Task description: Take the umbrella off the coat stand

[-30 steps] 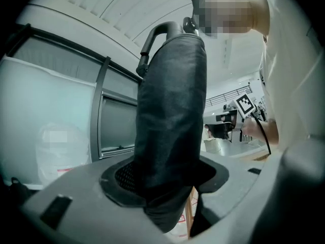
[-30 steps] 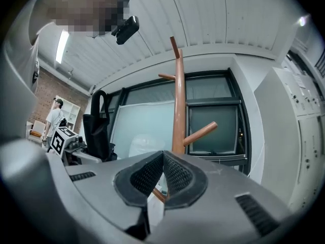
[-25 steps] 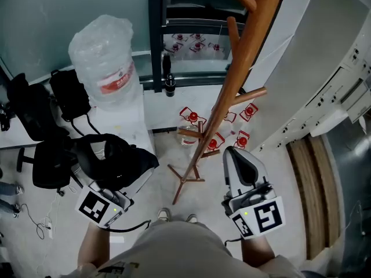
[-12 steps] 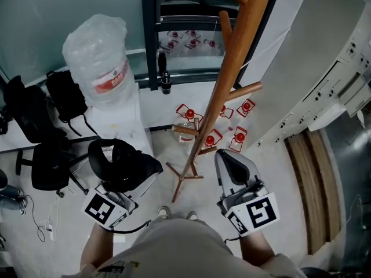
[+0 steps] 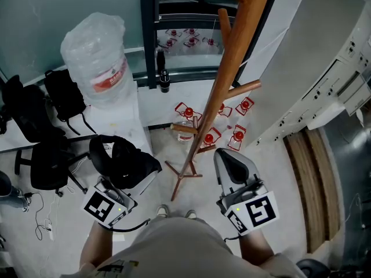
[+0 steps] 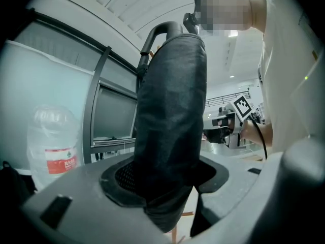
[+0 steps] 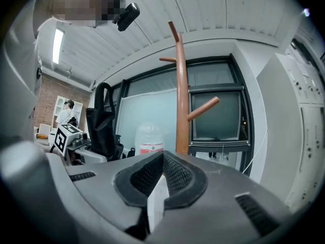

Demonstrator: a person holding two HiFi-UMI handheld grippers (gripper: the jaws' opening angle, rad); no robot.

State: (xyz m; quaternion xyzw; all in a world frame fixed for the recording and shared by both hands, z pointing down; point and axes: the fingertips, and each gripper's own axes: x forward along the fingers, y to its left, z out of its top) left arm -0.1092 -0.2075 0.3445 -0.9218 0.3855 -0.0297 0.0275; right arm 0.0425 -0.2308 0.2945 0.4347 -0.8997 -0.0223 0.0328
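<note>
Lower left, our left gripper (image 5: 128, 177) has its fingers (image 6: 124, 176) grasping the black umbrella (image 6: 170, 126). Lower right, our right gripper (image 5: 231, 165) has its fingers (image 7: 147, 174) clenched, empty. The coat stand (image 5: 217, 97) rises at centre.

Coat stand (image 5: 225, 80) blocks ahead; sides seemingly open.

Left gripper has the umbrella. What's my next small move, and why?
Probably draw the umbrella away from the coat stand: it hangs on no peg, the left gripper clamps it upright, and the right gripper is shut, empty.
</note>
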